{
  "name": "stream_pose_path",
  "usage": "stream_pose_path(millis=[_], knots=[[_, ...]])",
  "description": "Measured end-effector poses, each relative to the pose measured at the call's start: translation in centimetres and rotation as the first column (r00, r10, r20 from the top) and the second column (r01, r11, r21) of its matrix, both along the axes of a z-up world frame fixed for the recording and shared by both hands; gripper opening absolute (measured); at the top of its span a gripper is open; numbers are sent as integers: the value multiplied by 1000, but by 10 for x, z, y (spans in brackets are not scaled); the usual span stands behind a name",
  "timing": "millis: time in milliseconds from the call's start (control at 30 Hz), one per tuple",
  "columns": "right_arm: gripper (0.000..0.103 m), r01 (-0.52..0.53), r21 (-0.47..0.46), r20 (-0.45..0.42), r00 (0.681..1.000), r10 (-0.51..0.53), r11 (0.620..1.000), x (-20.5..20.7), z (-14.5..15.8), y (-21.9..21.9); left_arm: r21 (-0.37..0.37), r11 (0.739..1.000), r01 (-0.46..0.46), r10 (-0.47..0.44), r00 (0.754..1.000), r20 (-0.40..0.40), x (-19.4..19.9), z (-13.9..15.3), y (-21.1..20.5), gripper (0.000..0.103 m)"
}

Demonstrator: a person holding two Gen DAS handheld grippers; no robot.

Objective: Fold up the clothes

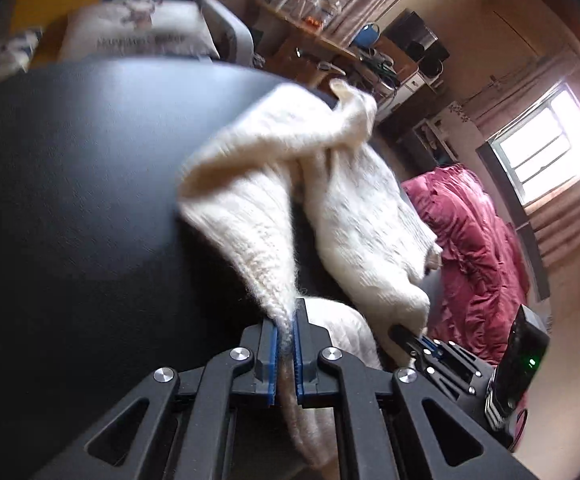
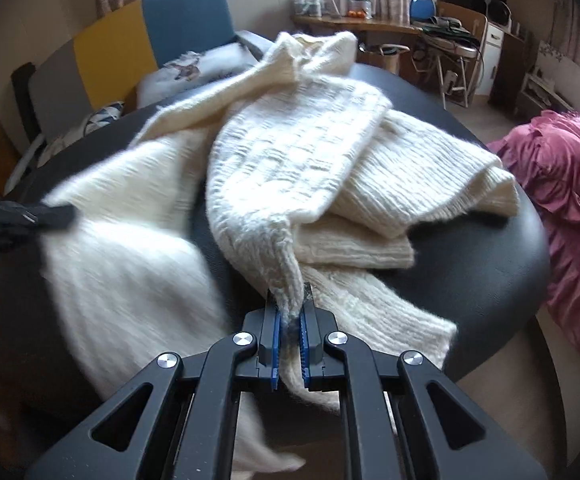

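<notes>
The left gripper (image 1: 286, 328) is pinching a bunched edge of the cream knit sweater (image 1: 250, 184) between its blue pads, jaws nearly together. The right gripper (image 2: 290, 320) is clamping another gathered edge of the sweater (image 2: 297, 148) the same way. The sweater is lying crumpled across the black table (image 2: 489, 264), stretching away from both grippers. Beyond the table, a pink quilt (image 2: 561, 184) is lying at right and a cluttered wooden desk (image 2: 353, 24) is standing farther back.
</notes>
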State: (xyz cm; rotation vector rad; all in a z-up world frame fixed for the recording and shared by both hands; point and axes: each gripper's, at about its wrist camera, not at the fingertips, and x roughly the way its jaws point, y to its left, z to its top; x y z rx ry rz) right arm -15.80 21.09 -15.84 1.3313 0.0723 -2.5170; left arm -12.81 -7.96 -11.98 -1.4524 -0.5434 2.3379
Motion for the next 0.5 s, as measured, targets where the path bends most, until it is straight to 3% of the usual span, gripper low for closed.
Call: stream_pose_path(millis=[267,400,500], knots=[[8,36,-11,16,999,-35,999,-5,-5,12,-172,984,52,-57,998,-27,2,23,-54,5],[8,54,-25,36,998,-53,998,-9,-9,21,-370,921,126,-154,987,-47,13,34,-56,5],[9,78,-68,58,996,-74,995,-13,-12,29,-352,917,186,-189,982,28,17,17,-58,6]])
